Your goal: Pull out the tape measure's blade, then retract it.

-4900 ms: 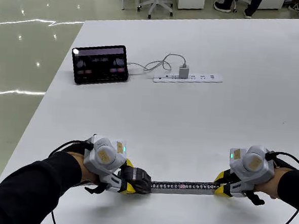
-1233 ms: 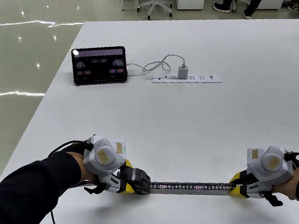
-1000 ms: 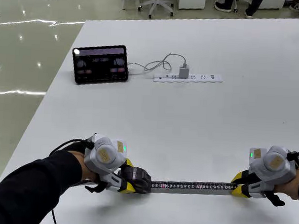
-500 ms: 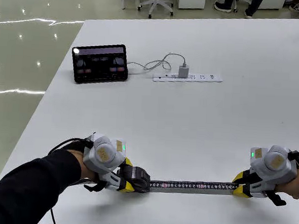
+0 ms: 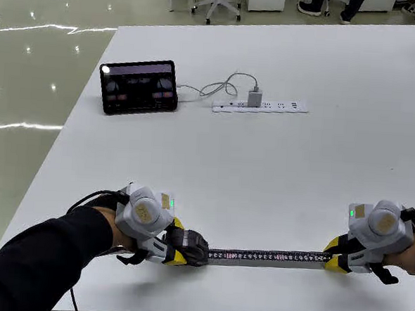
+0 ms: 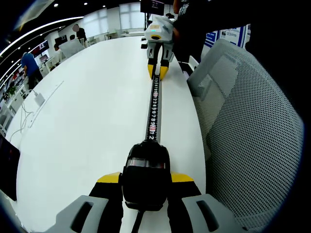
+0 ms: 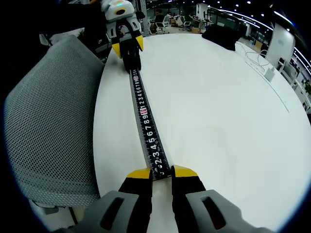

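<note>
Tape measure (image 5: 190, 247) black, blade (image 5: 268, 256) extended.

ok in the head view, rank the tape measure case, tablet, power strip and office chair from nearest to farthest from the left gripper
1. tape measure case, held in the left gripper at the near edge
2. tablet, back left, and power strip, back centre: too close to call
3. office chair, beyond the far edge of the table

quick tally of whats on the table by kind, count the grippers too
tape measure: 1
tablet: 1
power strip: 1
charger: 1
cable: 1
grippers: 2, left gripper and right gripper
total: 7
</note>
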Action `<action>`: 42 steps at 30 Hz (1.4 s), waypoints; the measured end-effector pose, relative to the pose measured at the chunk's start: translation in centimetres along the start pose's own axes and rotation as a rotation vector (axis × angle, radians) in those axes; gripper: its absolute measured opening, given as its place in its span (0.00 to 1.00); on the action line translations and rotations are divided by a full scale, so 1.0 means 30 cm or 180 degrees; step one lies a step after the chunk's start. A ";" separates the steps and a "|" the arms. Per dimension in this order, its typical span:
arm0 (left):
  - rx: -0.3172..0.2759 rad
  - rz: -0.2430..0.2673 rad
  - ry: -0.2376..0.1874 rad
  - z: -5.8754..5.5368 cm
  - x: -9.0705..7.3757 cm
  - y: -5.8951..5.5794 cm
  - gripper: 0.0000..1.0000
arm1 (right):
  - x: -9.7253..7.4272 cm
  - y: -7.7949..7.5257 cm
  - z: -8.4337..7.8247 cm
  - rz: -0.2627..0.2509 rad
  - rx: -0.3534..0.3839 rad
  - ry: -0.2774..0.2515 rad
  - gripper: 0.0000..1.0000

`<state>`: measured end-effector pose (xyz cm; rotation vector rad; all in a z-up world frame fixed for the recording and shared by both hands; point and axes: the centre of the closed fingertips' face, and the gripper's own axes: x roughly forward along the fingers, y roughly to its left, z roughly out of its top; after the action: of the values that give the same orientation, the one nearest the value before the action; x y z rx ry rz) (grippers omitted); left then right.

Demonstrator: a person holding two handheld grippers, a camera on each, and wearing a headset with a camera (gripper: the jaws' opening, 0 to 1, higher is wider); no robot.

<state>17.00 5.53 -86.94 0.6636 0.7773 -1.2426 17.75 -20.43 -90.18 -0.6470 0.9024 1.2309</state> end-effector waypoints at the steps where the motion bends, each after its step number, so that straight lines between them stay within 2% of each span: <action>1: 0.0004 0.0002 0.0001 -0.001 0.001 0.001 0.31 | 0.001 -0.001 -0.001 0.0000 -0.0014 0.0016 0.10; 15: 0.0044 0.0034 0.0033 -0.002 -0.001 0.001 0.31 | 0.009 0.002 -0.004 0.0043 -0.0158 0.0208 0.12; 26: 0.0025 0.0061 0.0023 0.000 0.001 0.002 0.32 | 0.008 0.005 -0.002 0.0042 -0.0249 0.0215 0.12; 27: 0.0008 0.0068 0.0008 0.001 0.001 0.003 0.32 | 0.010 0.003 -0.004 0.0041 -0.0248 0.0213 0.12; 29: -0.0192 0.0063 -0.0091 0.008 -0.002 0.002 0.33 | 0.010 0.004 -0.004 0.0034 -0.0232 0.0203 0.13; 30: -0.0198 0.0074 -0.0091 0.006 -0.009 0.006 0.33 | 0.009 0.001 -0.002 0.0003 -0.0231 0.0188 0.15; 32: -0.0120 0.0149 0.0087 -0.038 -0.016 0.011 0.32 | 0.003 0.005 0.009 -0.0016 -0.0198 0.0123 0.20; 33: -0.0115 0.0170 0.0230 -0.073 -0.024 0.013 0.32 | -0.001 0.003 0.012 -0.0021 -0.0166 0.0094 0.21; 34: -0.0144 0.0165 0.0261 -0.084 -0.027 0.009 0.32 | -0.005 0.004 0.014 -0.0024 -0.0170 0.0083 0.21; 37: -0.0236 0.0232 0.0185 -0.100 -0.039 0.019 0.38 | -0.019 0.007 0.021 -0.0027 -0.0054 0.0076 0.23; 41: -0.0409 0.0449 0.0053 -0.103 -0.067 0.055 0.41 | -0.043 0.007 0.028 -0.0056 -0.0076 0.0037 0.24; 42: -0.0431 0.0430 0.0036 -0.100 -0.071 0.053 0.43 | -0.048 0.004 0.030 -0.0068 -0.0067 0.0028 0.25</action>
<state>17.80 9.45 -86.91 0.6030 0.8055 -1.0547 17.73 -20.41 -88.48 -0.6777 0.8889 1.2208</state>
